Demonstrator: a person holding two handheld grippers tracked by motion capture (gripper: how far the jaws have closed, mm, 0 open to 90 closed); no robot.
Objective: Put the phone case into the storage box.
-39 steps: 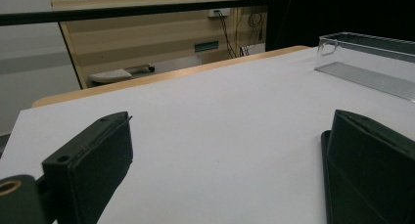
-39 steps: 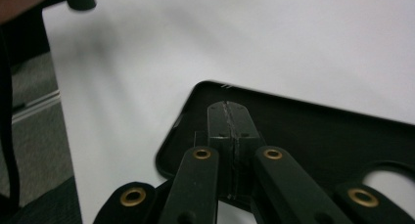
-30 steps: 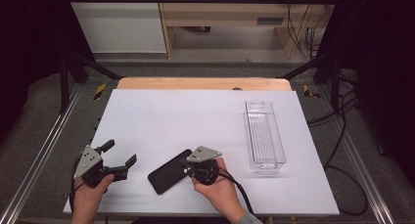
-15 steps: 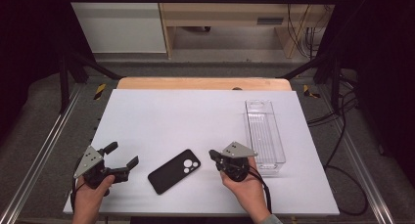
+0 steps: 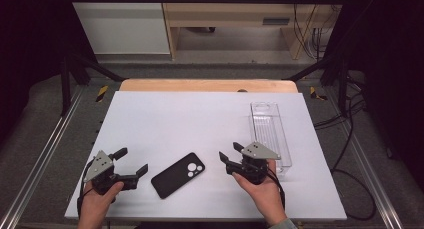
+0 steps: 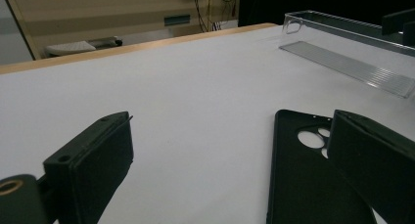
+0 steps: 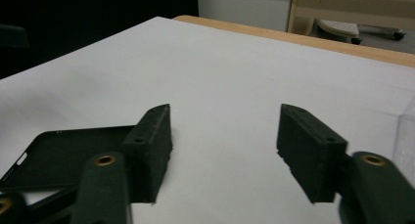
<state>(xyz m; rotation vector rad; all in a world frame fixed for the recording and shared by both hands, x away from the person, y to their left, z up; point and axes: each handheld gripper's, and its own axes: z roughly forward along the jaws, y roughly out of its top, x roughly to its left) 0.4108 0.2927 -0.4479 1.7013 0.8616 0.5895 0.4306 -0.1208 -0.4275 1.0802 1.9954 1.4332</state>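
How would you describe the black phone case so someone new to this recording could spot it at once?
Start from the white table and look along its near edge, between the left gripper and the right gripper. The phone case lies flat there at a slant, untouched. It is the one flat black slab with round camera cutouts, unlike the clear tray at the right.

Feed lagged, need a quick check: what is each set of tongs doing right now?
Left tongs: open, holding nothing, beside the black phone case.
Right tongs: open, holding nothing.

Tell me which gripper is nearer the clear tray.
Right. The right gripper sits just left of the clear tray's near end; the left gripper is far across, beyond the phone case.
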